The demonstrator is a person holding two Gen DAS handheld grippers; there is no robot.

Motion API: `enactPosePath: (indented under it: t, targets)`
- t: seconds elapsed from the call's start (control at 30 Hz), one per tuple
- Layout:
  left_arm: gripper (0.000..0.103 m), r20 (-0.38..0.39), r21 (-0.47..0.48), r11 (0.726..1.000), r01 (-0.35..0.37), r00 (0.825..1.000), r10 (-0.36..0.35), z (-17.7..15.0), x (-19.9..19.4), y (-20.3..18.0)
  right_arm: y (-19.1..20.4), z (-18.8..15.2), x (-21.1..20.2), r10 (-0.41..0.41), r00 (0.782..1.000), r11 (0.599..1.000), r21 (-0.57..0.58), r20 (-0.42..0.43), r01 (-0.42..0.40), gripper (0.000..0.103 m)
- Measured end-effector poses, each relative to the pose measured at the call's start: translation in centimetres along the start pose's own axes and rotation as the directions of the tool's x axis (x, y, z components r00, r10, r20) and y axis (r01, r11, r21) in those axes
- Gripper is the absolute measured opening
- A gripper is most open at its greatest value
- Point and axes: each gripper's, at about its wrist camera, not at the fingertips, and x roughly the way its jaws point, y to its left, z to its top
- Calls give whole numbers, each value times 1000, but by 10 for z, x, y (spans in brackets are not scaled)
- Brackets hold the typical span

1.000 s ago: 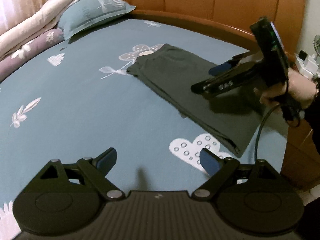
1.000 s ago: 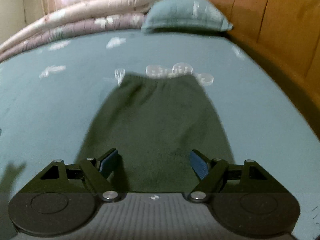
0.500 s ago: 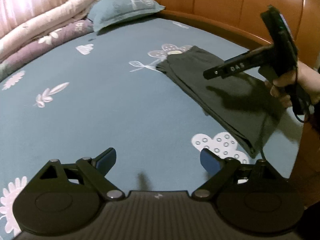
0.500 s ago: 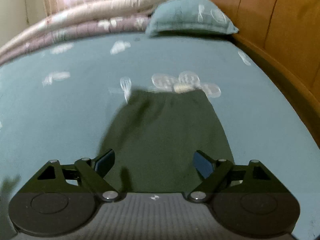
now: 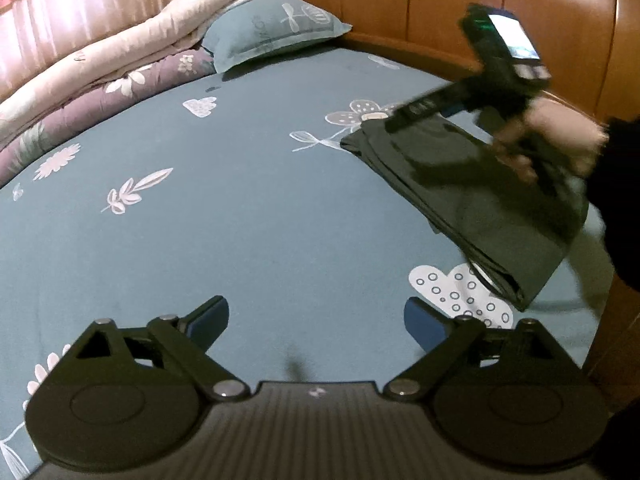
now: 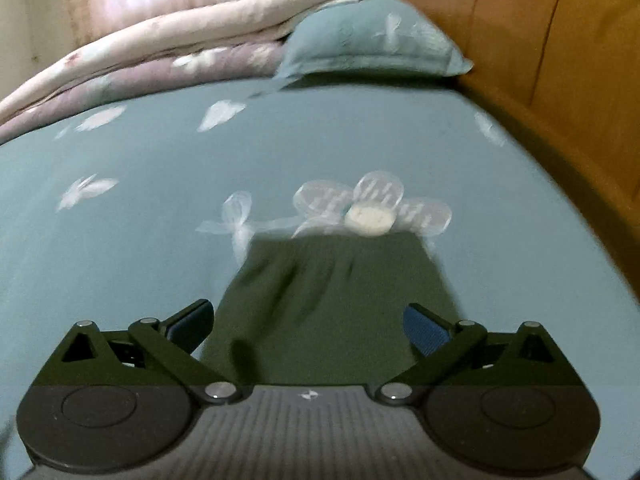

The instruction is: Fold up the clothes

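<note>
The left gripper [image 5: 316, 322] is held wide apart over bare bedsheet [image 5: 240, 232], nothing caught between its blue pads. The right gripper [image 6: 308, 326] is likewise spread wide and empty, poised above the near end of the folded dark green garment [image 6: 332, 304]; contact with the cloth cannot be made out. In the left wrist view that right gripper [image 5: 416, 114] is seen blurred, gripped by a hand [image 5: 560, 140] above the garment [image 5: 480, 196]. The garment is laid flat as a long narrow strip near the bed's right edge, beside the wooden headboard [image 5: 440, 8]. Its long axis is run from the near right corner of the bed towards the flower print [image 6: 372, 208], where its gathered far end is pointed. Beyond, a teal pillow [image 6: 372, 40] and stacked quilts [image 6: 160, 60] are seen at the far edge.
</note>
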Motion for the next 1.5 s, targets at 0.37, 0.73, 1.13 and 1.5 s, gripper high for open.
enactPosePath:
  t: [0.37,0.73,1.13,1.5]
  targets:
    - [94,8,-37,999,26,1000,-26,-22,-8,31,9,11,37,-66,991,997,-48,-117,61,103]
    - [96,126,44,987,156,979,-160,-33,-13,67,23,-85,-79,-70,980,993,80,-187,86,103]
    - [99,139,228,937,264,944,-300,-40,-35,67,71,-146,-150,-123,976,959,231,-177,163,103]
    - [99,85,206,941,269,953,-291,-57,-39,75,105,-152,-151,-10,999,979,203,-52,21,103]
